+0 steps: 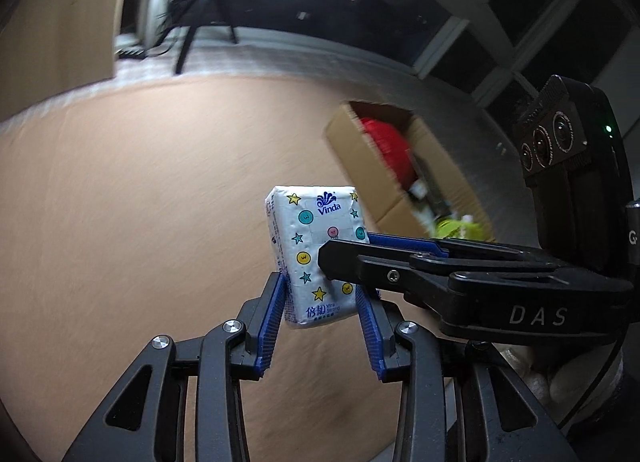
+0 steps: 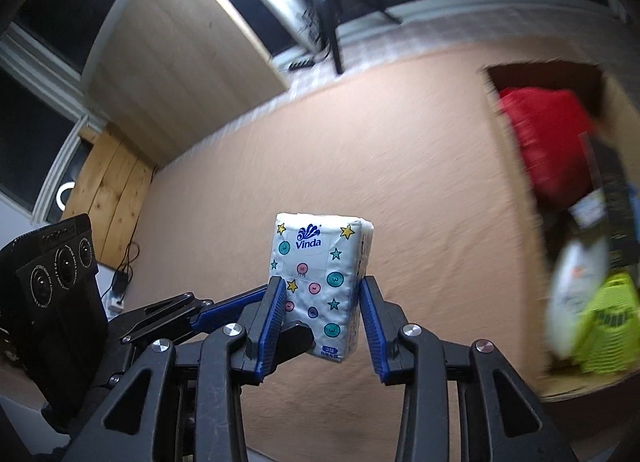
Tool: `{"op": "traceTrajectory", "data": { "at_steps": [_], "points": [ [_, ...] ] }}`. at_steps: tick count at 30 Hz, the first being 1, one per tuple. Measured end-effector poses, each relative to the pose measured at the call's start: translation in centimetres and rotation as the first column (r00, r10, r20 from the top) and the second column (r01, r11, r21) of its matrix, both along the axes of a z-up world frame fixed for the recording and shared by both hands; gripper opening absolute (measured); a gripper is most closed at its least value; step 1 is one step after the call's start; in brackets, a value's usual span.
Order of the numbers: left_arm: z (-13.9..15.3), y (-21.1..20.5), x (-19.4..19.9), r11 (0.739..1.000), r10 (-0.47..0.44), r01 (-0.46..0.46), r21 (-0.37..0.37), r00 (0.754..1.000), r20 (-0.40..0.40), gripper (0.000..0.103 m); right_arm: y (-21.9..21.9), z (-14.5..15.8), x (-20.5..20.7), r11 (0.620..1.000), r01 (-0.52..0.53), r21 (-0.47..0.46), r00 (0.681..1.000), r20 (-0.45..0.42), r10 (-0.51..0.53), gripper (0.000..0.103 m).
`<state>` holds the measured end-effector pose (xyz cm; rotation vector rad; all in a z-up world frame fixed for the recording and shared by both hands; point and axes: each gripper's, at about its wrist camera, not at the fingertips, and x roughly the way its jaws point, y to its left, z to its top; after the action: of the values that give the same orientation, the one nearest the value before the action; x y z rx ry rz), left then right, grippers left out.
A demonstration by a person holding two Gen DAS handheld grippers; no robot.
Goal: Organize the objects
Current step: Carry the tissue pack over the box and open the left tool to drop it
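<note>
The left gripper (image 1: pixel 322 302) is clamped on a tissue pack (image 1: pixel 316 254), its blue ribbed pads pressing the lower part of the pack's two narrow sides; the pack stands upright between the fingers, clear of the surface below. The right gripper (image 2: pixel 324 302) grips a tissue pack (image 2: pixel 322 282) of the same print in the same manner, at the lower half, upright and slightly tilted. In the left wrist view the right gripper's black finger crosses in front of the left-held pack at mid-height, so the two tools are close together, and whether they touch cannot be told. Below both tools lies a wide tan surface (image 1: pixel 140 190) that is bare around the packs, leaving open room to the left and ahead. To the right sits an open cardboard box (image 1: pixel 360 154) holding a red item (image 1: pixel 386 146) and a yellow-green item (image 2: pixel 608 322); its near edge is just beside the right gripper's path. The far edge of the tan surface meets a pale strip of floor (image 1: pixel 280 58). A light wooden panel (image 2: pixel 180 78) bounds the far left.
</note>
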<state>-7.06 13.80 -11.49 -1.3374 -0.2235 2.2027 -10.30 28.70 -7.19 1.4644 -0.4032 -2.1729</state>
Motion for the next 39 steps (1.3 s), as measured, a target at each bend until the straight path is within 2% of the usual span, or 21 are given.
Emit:
{"op": "traceTrajectory", "data": {
  "at_steps": [8, 18, 25, 33, 36, 39],
  "points": [
    [1.3, 8.8, -3.8, 0.997, -0.077, 0.077, 0.007, 0.996, -0.034, 0.039, 7.0, 1.5, -1.5, 0.996, 0.089, 0.017, 0.995, -0.050, -0.088, 0.035],
    [2.2, 18.9, -8.5, 0.992, -0.127, 0.127, -0.005, 0.989, -0.075, 0.039, 15.3, 2.5, -5.8, 0.985, 0.157, 0.065, 0.983, -0.101, -0.150, 0.035],
    [1.7, 22.9, -11.0, 0.991, -0.134, 0.132, -0.025, 0.989, -0.067, 0.039, 17.9, 2.0, -8.2, 0.982, 0.160, 0.104, 0.983, -0.112, -0.148, 0.035],
    [1.1, 25.7, -13.3, 0.992, -0.116, 0.112, -0.064, 0.991, -0.068, 0.039, 19.5, 1.7, -10.4, 0.979, 0.155, 0.130, 0.982, -0.125, -0.139, 0.035],
    [1.2, 26.4, -14.0, 0.992, -0.102, 0.096, -0.079, 0.991, -0.082, 0.049, 20.3, 1.8, -10.9, 0.974, 0.177, 0.139, 0.977, -0.142, -0.157, 0.038],
    [1.1, 26.4, -14.4, 0.992, -0.094, 0.087, -0.092, 0.992, -0.084, 0.050, 21.0, 1.9, -10.9, 0.973, 0.189, 0.134, 0.975, -0.145, -0.170, 0.042]
  ]
}}
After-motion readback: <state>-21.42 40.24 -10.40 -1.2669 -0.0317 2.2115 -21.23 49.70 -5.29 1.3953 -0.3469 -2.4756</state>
